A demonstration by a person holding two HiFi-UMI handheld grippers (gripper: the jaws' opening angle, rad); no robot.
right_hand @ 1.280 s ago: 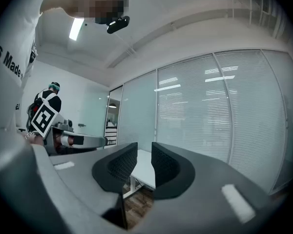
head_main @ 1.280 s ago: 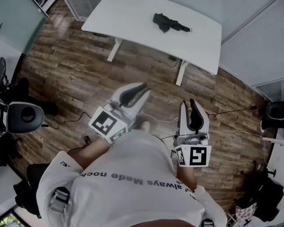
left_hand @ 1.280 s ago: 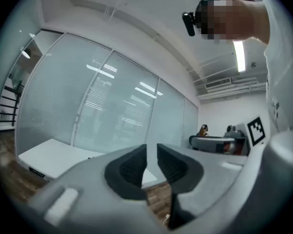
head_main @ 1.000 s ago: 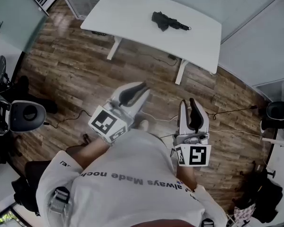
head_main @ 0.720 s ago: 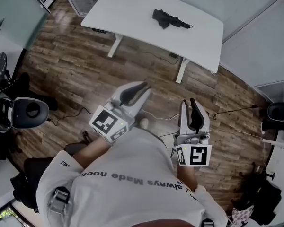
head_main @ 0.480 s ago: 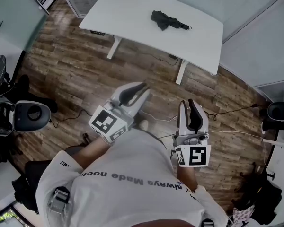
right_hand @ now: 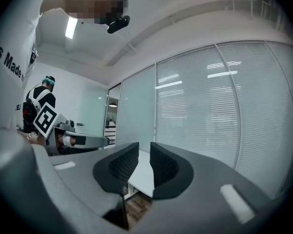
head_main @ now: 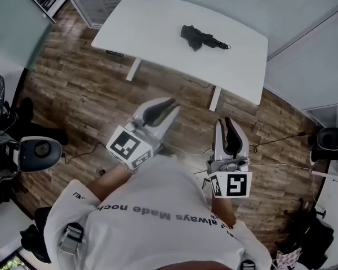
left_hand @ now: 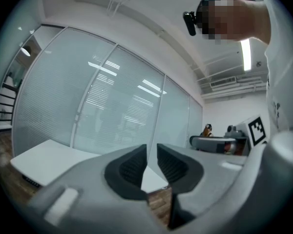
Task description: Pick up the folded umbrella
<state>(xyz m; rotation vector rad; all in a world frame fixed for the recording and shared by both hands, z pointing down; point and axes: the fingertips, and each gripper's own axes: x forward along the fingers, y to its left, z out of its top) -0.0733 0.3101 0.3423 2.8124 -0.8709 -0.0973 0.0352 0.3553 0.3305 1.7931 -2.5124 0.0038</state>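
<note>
1. The folded umbrella (head_main: 203, 37) lies untouched on the white surface (head_main: 152, 27), toward its far right.
2. Nearer, the left tool (head_main: 173, 104) and right tool (head_main: 224, 121) hover above the wooden floor (head_main: 73, 94), jaws drawn together, gripping nothing.

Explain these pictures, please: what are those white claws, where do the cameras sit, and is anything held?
The overhead picture is taken from the head of a person, looking down. Each hand holds a two-jaw tool: the left gripper and the right gripper; the marker cubes are part of them. The other two pictures are taken from each gripper, looking along its jaws. Both pairs of jaws are shut, with nothing between them. A folded black umbrella lies on the white table ahead, well away from both grippers.
</note>
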